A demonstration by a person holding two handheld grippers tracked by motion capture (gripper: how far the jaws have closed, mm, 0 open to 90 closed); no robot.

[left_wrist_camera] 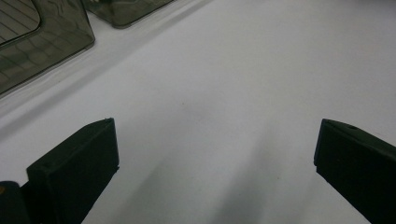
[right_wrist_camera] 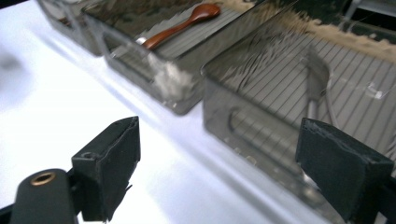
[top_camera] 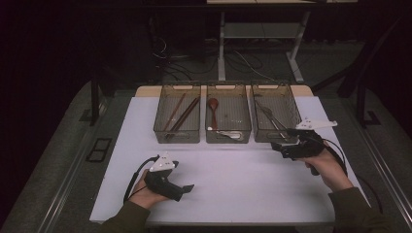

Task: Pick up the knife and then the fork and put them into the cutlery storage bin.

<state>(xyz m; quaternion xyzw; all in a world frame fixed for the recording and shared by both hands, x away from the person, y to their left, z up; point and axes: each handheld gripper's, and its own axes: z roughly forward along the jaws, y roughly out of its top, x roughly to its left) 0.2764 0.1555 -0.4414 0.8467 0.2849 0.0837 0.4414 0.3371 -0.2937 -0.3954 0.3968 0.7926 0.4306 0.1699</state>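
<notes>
Cutlery sorting was the work in hand, with 3 smoky translucent bins standing side by side at the far edge of the white surface [top_camera: 228, 179]. The right gripper [top_camera: 278, 147] hung just in front of the right bin [top_camera: 273, 112], its jaws spread wide and empty; the right gripper view showed nothing between the 2 black pads [right_wrist_camera: 112, 163]. The left gripper [top_camera: 187, 187] rested low over the bare surface near the person's side, released as well, with nothing between its jaws in the left gripper view.

The nearest things to the right gripper were the metal utensils [top_camera: 269, 118] lying in the right bin. Their long axis ran roughly from the bin's far left corner toward its near right corner, handles coming toward the person, though which end was which stayed hard to tell in the dim light. The middle bin [top_camera: 228, 114] held a wooden spoon [top_camera: 213, 110] with its bowl at the far end, and the left bin [top_camera: 178, 114] held chopsticks [top_camera: 180, 115] lying lengthwise.

To do this step well, I would judge that the right gripper should clear the bin's near wall before moving on, keeping its jaws apart and level so neither pad catches the rim.
</notes>
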